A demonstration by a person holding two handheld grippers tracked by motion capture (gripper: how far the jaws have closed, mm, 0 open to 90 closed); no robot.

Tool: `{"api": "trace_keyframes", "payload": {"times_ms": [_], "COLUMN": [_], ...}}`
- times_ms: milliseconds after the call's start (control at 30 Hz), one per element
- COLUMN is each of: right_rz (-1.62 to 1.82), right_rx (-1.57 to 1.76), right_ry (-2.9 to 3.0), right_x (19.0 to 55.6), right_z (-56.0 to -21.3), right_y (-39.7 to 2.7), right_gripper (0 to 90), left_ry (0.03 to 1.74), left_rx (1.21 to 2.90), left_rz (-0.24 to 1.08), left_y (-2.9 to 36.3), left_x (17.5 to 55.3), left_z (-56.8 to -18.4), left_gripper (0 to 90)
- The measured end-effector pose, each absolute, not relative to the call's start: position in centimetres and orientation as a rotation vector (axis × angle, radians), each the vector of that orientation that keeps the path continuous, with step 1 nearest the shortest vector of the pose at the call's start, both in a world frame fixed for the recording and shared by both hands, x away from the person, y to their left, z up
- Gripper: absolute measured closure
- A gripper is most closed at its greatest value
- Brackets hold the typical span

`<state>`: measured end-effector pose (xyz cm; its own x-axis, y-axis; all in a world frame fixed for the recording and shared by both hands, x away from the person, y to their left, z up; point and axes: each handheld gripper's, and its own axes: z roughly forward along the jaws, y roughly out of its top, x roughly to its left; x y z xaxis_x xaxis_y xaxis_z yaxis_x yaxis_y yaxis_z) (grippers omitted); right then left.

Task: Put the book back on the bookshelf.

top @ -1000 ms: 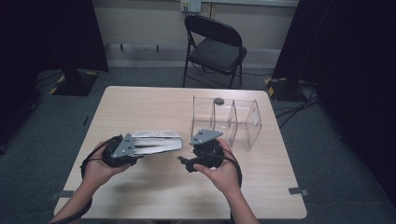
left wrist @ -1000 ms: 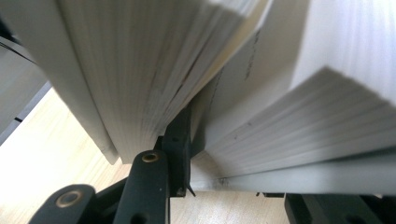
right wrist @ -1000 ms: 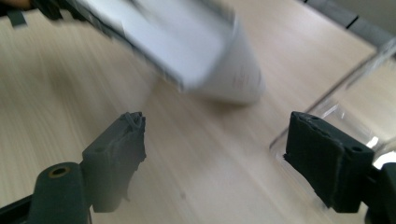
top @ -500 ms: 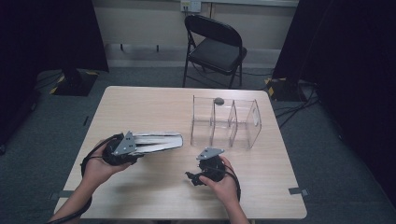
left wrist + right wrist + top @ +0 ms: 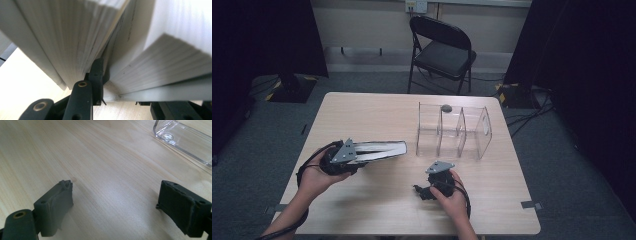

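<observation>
**Left gripper clamps the book, right gripper spread over bare table**

My left gripper (image 5: 357,154) is pinched on a thick white book (image 5: 379,149), holding it at one end so it juts out level toward the right, above the table (image 5: 362,115). In the left gripper view I see the pages (image 5: 75,37) fanning apart on either side of one black jaw, which sits wedged into the gap between two blocks of pages; the grey cover (image 5: 170,88) runs along the bottom edge. The grip is on the book itself, with the jaws nearly together.

My right gripper (image 5: 424,191) sits low near the front edge of the table, in the hand (image 5: 452,197) at the lower middle of the high view. Its jaws have just been opening, and they now stand wide apart with nothing between them: in the right gripper view the two worn dark pads (image 5: 56,202) frame plain pale wood, and a corner of the clear holder (image 5: 182,137) shows at the upper right.

Further out, that clear plastic rack (image 5: 454,131), with upright dividers forming several slots, stands on the far right part of the table, just beyond the book's free end and well apart from the right gripper. A small grey object (image 5: 446,107) rests on its back rim. Behind the table stands a black folding chair (image 5: 439,47).
</observation>
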<state>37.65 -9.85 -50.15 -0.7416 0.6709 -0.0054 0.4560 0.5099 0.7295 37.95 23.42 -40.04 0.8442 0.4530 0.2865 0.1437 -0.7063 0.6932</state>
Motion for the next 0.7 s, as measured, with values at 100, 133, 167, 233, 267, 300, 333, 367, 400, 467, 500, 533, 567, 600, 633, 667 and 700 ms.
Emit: {"api": "trace_keyframes", "payload": {"times_ms": [100, 133, 167, 233, 267, 300, 333, 367, 400, 467, 500, 533, 567, 600, 633, 667, 700], "right_rz": [1.066, 1.066, 1.066, 1.066, 1.066, 1.066, 1.066, 1.066, 1.066, 1.067, 1.067, 1.066, 1.067, 1.067, 1.067, 1.067, 1.067], "right_rx": [0.948, 0.948, 0.948, 0.948, 0.948, 0.948, 0.948, 0.948, 0.948, 0.947, 0.948, 0.948, 0.947, 0.948, 0.947, 0.948, 0.948], "right_ry": [2.468, 2.468, 2.467, 2.468, 2.467, 2.468, 2.467, 2.468, 2.468, 2.468, 2.468, 2.468, 2.468, 2.468, 2.468, 2.469, 2.468], "right_x": [37.7, 37.7, 37.7, 37.7, 37.7, 37.7, 37.7, 37.7, 37.7, 37.7, 37.7, 37.7, 37.7, 37.7, 37.7, 37.7, 37.7], "right_z": [-50.2, -50.2, -50.2, -50.2, -50.2, -50.2, -50.2, -50.2, -50.2, -50.2, -50.2, -50.2, -50.2, -50.2, -50.2, -50.2, -50.2], "right_y": [-9.8, -9.8, -9.8, -9.8, -9.8, -9.8, -9.8, -9.8, -9.8, -9.8, -9.8, -9.8, -9.8, -9.8, -9.8, -9.8, -9.8], "right_gripper": [11.2, 11.1, 11.1, 11.1, 11.1, 11.1, 11.1, 11.1, 11.1, 11.1, 11.1, 11.1, 11.1, 11.1, 11.1, 11.1, 11.1], "left_ry": [0.431, 0.435, 0.438, 0.437, 0.435, 0.433, 0.433, 0.437, 0.426, 0.422, 0.417, 0.418, 0.416, 0.413, 0.417, 0.410, 0.417], "left_rx": [2.329, 2.329, 2.328, 2.328, 2.328, 2.331, 2.335, 2.337, 2.340, 2.344, 2.353, 2.361, 2.361, 2.367, 2.376, 2.381, 2.377], "left_rz": [0.572, 0.567, 0.563, 0.558, 0.550, 0.549, 0.545, 0.543, 0.536, 0.531, 0.526, 0.524, 0.514, 0.511, 0.510, 0.515, 0.510], "left_y": [23.6, 23.6, 23.6, 23.7, 23.7, 23.7, 23.7, 23.7, 23.7, 23.8, 23.7, 23.7, 23.7, 23.6, 23.6, 23.6, 23.6], "left_x": [37.9, 37.9, 37.9, 37.8, 37.8, 37.8, 37.8, 37.7, 37.7, 37.7, 37.7, 37.6, 37.6, 37.6, 37.6, 37.7, 37.7], "left_z": [-39.7, -39.7, -39.6, -39.5, -39.4, -39.4, -39.3, -39.2, -39.2, -39.0, -38.9, -38.8, -38.7, -38.6, -38.5, -38.4, -38.3], "left_gripper": [66.6, 67.0, 67.3, 67.8, 68.0, 68.1, 68.3, 68.5, 68.8, 69.3, 69.6, 69.7, 69.9, 70.2, 70.5, 70.8, 71.2]}}
